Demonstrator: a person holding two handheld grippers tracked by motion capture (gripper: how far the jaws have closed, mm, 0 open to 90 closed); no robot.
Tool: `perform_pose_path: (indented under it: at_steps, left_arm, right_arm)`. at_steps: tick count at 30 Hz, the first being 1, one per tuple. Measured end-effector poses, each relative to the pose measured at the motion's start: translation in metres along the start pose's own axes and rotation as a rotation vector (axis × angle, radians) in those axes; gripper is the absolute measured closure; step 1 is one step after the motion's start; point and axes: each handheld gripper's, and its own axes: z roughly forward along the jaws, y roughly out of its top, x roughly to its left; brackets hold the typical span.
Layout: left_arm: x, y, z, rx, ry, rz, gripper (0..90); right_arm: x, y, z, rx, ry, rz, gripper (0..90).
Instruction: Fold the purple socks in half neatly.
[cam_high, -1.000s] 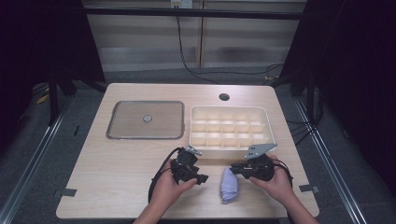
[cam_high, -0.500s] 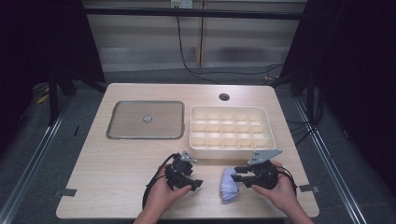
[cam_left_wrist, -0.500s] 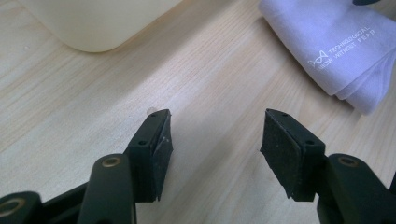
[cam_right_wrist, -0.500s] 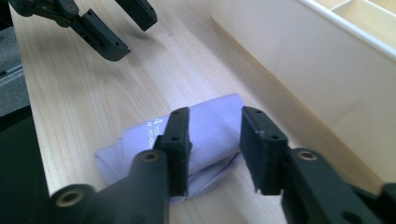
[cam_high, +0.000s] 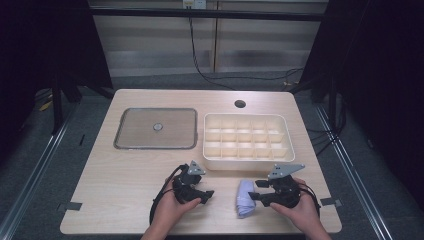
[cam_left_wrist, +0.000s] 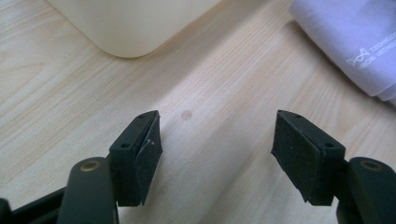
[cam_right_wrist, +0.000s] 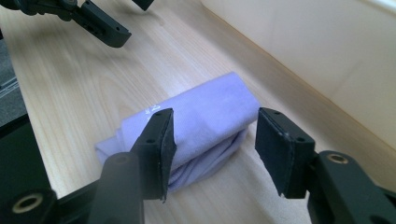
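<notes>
A folded lavender cloth (cam_high: 245, 198) lies on the wooden table near its front edge, between my two grippers. My right gripper (cam_high: 254, 190) points left at it. In the right gripper view its jaws (cam_right_wrist: 212, 137) have just been opening and stand apart around the near end of the cloth (cam_right_wrist: 205, 109), pads clear of it. My left gripper (cam_high: 206, 196) rests on the table left of the cloth, pointing right. Its jaws (cam_left_wrist: 217, 140) have also just been opening, with bare wood between them and the cloth (cam_left_wrist: 355, 42) ahead to the upper right.
A cream compartment tray (cam_high: 247, 161) with several empty cells stands just behind both grippers; its rounded corner (cam_left_wrist: 130, 32) is close ahead of the left jaws. A flat grey lid (cam_high: 156, 128) with a small knob lies at the back left. A round hole (cam_high: 240, 104) sits near the far edge.
The right gripper's jaws have spread and let go of the cloth, which stays on the table. Both hands have drawn slightly toward the front edge, and the left gripper has settled lower.
</notes>
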Motion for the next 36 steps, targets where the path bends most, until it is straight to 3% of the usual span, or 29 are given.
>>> perform_pose_path:
  at_steps: [6, 10, 17, 23, 29, 36]
  left_arm:
    - [0.001, -0.004, 0.003, -0.002, 0.006, 0.005, 29.1]
    - [0.001, -0.006, 0.002, -0.008, 0.008, 0.016, 27.6]
    - [-0.001, -0.011, 0.005, -0.032, 0.041, 0.095, 24.1]
    - [-0.002, -0.015, 0.008, -0.073, 0.044, 0.100, 20.6]
    - [0.000, -0.017, 0.009, -0.102, 0.048, 0.096, 18.5]
    - [0.001, -0.017, 0.010, -0.108, 0.049, 0.097, 17.7]
  right_arm:
    - [-0.001, -0.006, 0.005, -0.004, 0.005, 0.042, 44.2]
    - [0.002, -0.005, 0.005, 0.005, -0.001, 0.037, 43.7]
    - [0.003, -0.003, 0.006, 0.017, -0.009, 0.033, 43.6]
    - [0.001, -0.004, 0.006, 0.030, -0.018, 0.021, 43.1]
    - [-0.006, -0.006, 0.003, 0.035, -0.022, 0.040, 42.7]
    - [-0.011, -0.005, -0.003, 0.041, -0.035, 0.043, 42.7]
